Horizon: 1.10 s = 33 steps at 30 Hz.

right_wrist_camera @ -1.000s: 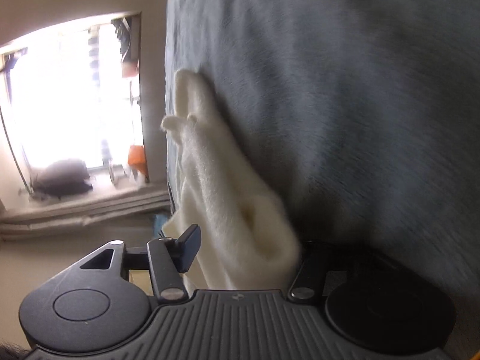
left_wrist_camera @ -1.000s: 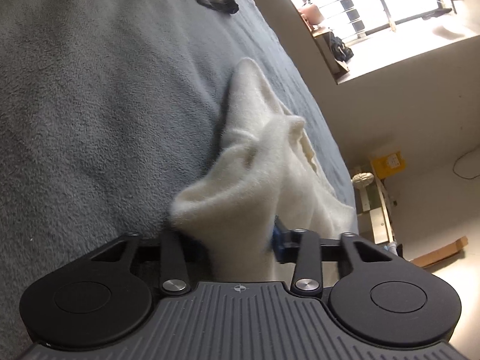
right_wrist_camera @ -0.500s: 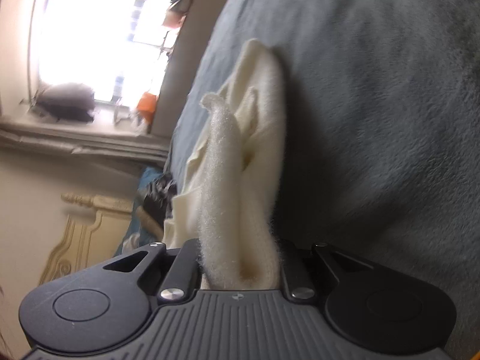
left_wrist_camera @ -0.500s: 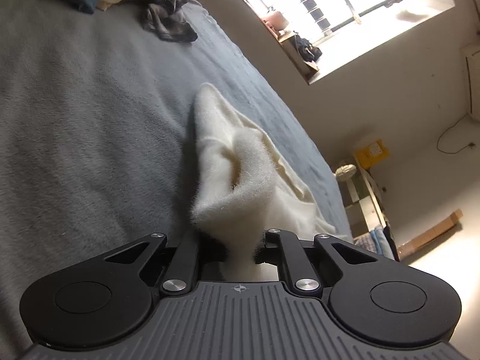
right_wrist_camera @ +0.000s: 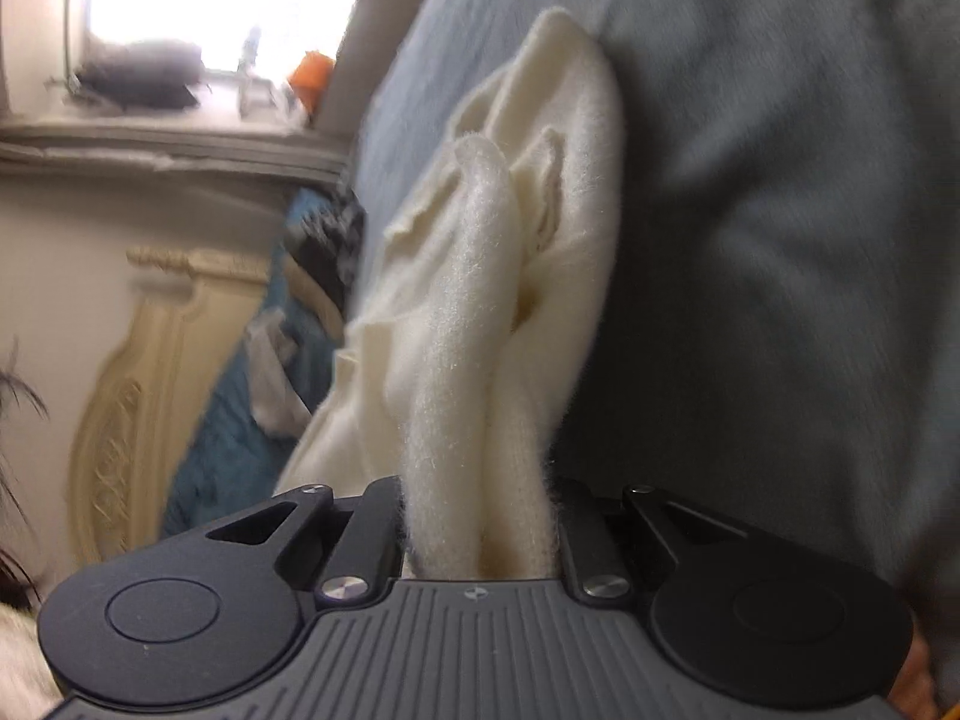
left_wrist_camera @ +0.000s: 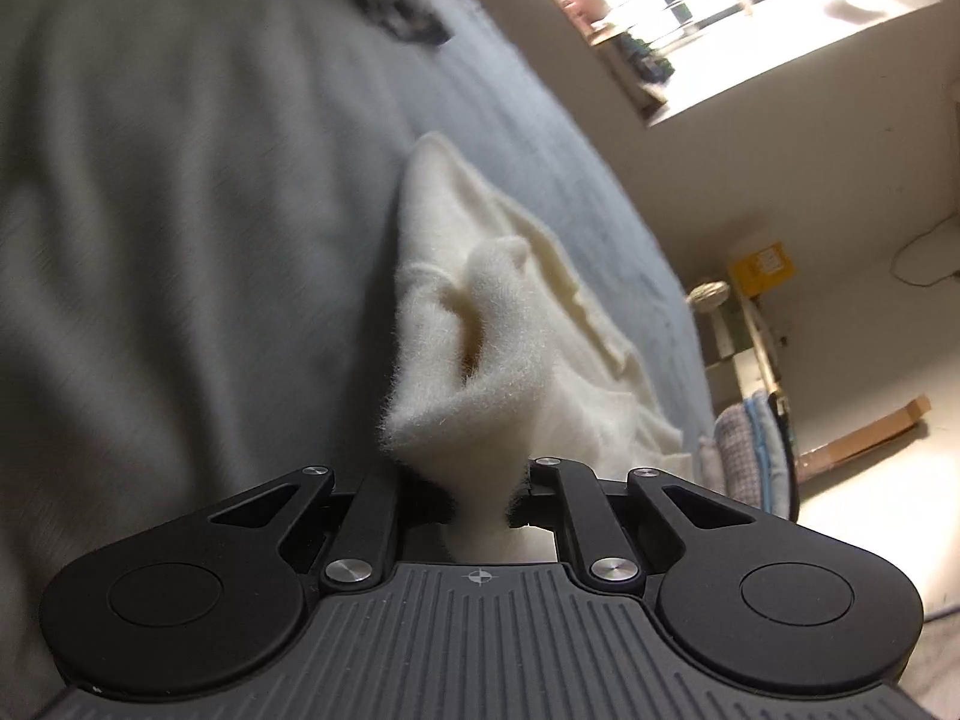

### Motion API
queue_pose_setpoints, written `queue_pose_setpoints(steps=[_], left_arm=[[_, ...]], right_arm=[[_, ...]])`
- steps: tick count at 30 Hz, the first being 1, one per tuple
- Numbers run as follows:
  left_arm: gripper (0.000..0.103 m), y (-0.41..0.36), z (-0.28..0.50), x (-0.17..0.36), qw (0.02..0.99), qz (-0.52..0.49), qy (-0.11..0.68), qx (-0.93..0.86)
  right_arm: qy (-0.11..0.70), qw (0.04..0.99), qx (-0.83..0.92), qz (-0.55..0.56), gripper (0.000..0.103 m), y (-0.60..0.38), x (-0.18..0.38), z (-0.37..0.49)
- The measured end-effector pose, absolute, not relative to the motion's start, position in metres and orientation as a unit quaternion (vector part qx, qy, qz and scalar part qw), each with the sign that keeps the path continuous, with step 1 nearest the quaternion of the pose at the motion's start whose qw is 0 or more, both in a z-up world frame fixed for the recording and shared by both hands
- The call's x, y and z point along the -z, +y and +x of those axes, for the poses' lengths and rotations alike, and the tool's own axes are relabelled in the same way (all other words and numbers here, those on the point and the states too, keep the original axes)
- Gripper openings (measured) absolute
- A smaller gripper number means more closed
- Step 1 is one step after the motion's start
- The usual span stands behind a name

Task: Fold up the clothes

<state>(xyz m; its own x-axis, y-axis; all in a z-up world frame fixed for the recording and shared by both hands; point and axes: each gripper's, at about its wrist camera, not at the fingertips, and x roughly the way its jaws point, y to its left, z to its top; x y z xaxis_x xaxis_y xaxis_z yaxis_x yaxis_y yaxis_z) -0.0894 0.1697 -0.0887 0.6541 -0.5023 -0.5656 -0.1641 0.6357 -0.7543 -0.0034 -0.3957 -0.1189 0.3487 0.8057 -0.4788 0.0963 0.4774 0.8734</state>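
**Ana:** Both grippers had closed since the earlier frames. The left gripper (left_wrist_camera: 480, 483) had only loose cloth between open fingers a second before; at this moment its fingers were pinched on a bunch of the cream fleece garment (left_wrist_camera: 480, 312). The right gripper (right_wrist_camera: 480, 516) had just been closing too, and its fingers clamped a thick fold of the same garment (right_wrist_camera: 510, 276). Each held end was raised off the grey bed cover (left_wrist_camera: 180, 210).

**Ben:** Where was the rest of it?

**Ana:** On the bed, running straight away from each set of fingers. The long axis lay roughly along each gripper's pointing line, with the far tip resting on the cover. One side spilled toward the bed's edge. Neither hand looked nearer; each had its own end.

**Ben:** Anything in the way?

**Ana:** Little, I'd judge. A dark crumpled garment (left_wrist_camera: 408, 12) lay well beyond the far tip, near the pillows. A carved cream headboard (right_wrist_camera: 138, 396) and blue bedding (right_wrist_camera: 240, 420) sat off to the side. The open cover beside the fleece seemed free for laying it down, though the draped edge might drag.
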Motion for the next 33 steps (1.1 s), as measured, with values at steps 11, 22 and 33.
queue_pose_setpoints(steps=[11,22,33], left_arm=[[0.032,0.178,-0.077,0.098,0.801,-0.339,0.481,0.106],[0.037,0.197,-0.086,0.053,0.857,-0.256,0.439,0.088],[0.042,0.139,-0.027,0.047,0.898,-0.131,0.417,0.058]], right_arm=[[0.589,0.690,-0.197,0.371,0.045,-0.413,0.118,-0.006],[0.514,0.796,-0.185,0.260,0.046,-0.446,0.040,-0.011],[0.489,0.796,-0.340,0.106,0.046,-0.270,0.015,0.055]])
